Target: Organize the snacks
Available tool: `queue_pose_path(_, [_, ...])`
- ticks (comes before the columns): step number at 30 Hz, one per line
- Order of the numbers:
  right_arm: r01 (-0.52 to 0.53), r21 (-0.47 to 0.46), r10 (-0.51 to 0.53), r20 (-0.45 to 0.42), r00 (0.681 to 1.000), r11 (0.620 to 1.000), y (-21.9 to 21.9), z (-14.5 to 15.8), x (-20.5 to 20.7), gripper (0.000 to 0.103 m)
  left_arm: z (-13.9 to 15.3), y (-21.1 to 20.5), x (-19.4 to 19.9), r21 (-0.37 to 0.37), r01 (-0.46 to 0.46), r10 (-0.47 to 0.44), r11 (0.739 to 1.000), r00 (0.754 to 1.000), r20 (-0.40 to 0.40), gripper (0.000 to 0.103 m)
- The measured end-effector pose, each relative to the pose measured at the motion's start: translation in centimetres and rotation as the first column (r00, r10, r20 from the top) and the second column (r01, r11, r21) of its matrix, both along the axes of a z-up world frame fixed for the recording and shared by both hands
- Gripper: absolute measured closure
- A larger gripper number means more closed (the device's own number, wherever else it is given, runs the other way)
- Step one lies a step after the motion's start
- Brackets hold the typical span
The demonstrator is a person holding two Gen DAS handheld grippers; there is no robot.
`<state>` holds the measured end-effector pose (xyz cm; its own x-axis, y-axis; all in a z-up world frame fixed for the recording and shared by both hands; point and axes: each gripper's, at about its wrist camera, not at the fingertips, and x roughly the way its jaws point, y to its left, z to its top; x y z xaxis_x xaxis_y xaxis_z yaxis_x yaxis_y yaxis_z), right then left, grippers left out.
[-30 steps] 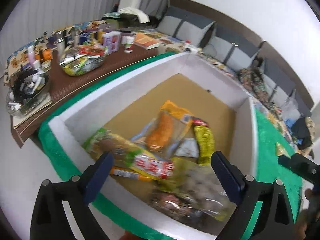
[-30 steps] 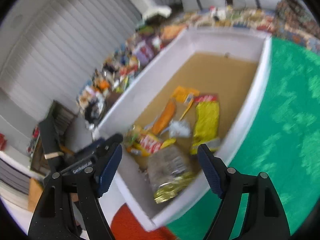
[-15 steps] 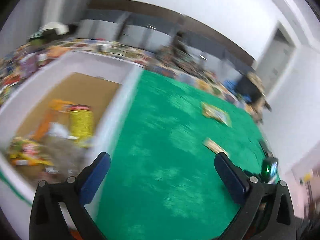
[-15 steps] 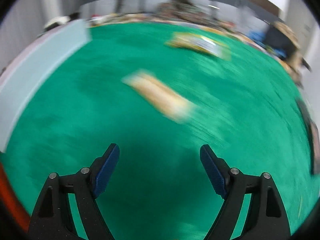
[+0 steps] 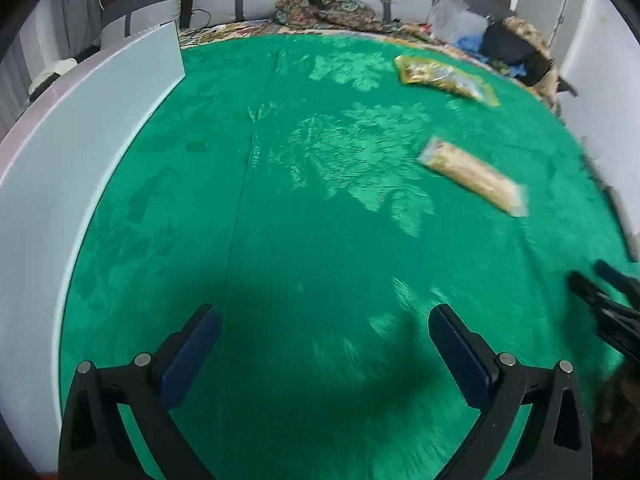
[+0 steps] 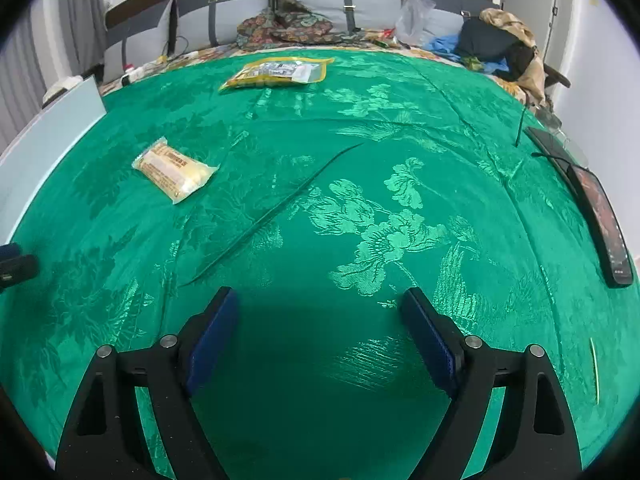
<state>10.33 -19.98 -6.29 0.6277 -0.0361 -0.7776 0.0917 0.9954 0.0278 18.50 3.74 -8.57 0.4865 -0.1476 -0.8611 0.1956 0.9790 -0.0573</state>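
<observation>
Two snack packs lie on the green patterned cloth (image 6: 360,208). A pale yellow cracker pack (image 6: 174,168) lies left of centre in the right wrist view and at the right in the left wrist view (image 5: 474,176). A flat yellow-edged packet (image 6: 278,72) lies further back; it also shows in the left wrist view (image 5: 444,79). The white box wall (image 5: 68,152) runs along the left. My left gripper (image 5: 324,344) is open and empty above the cloth. My right gripper (image 6: 320,328) is open and empty, well short of both packs.
A dark phone or remote (image 6: 604,220) lies at the cloth's right edge. Cushions, a patterned cloth (image 6: 288,24) and bags (image 6: 496,40) line the back. The right gripper's tip shows at the right edge of the left wrist view (image 5: 604,304).
Both grippers have swung away from the snack-filled white box toward the green cloth. The box interior has left both views; the two loose packs now show. Both stay open.
</observation>
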Motion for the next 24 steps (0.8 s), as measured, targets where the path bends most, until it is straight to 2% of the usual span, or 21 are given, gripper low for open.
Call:
queue_pose_path(2, [0.001,-0.001,-0.001,0.000,1.000,1.000,0.0,0.0,0.0,0.015,-0.5,-0.3,0.7,0.039,-0.024,0.023,0.999,0.999,0.022,0.000])
queue_pose_path(5, [0.001,0.000,-0.001,-0.001,1.000,1.000,0.0,0.0,0.0,0.014,-0.7,-0.4,1.3,0.038,-0.048,0.047,0.998,0.998,0.031,0.000])
queue_pose_path(7, [0.000,0.000,0.000,0.000,1.000,1.000,0.0,0.0,0.0,0.014,-0.5,-0.6,1.7,0.023,-0.067,0.067,0.997,0.998,0.002,0.000])
queue_pose_path(11, [0.001,0.000,-0.001,0.000,1.000,1.000,-0.1,0.0,-0.1,0.014,0.4,-2.6,2.9,-0.124,-0.071,0.062,0.990,0.995,-0.076,0.000])
queue_pose_path(14, [0.001,0.000,-0.001,0.000,1.000,1.000,-0.1,0.0,-0.2,0.014,1.0,-5.2,4.6,-0.176,-0.088,0.066,0.980,0.990,-0.126,0.000])
queue_pose_path(18, [0.001,0.002,-0.001,0.001,1.000,1.000,-0.1,0.0,-0.2,0.014,1.8,-9.9,7.9,-0.126,-0.146,0.130,0.981,0.983,-0.126,0.000])
queue_pose_path(23, [0.001,0.012,-0.001,0.005,1.000,1.000,-0.3,0.0,-0.1,0.014,0.2,-14.0,10.1,0.082,-0.132,0.141,0.988,0.981,-0.130,0.000])
queue_pose_path(24, [0.001,0.018,-0.001,0.007,1.000,1.000,-0.3,0.0,-0.1,0.014,0.1,-14.0,9.9,0.075,-0.126,0.133,0.989,0.985,-0.108,0.000])
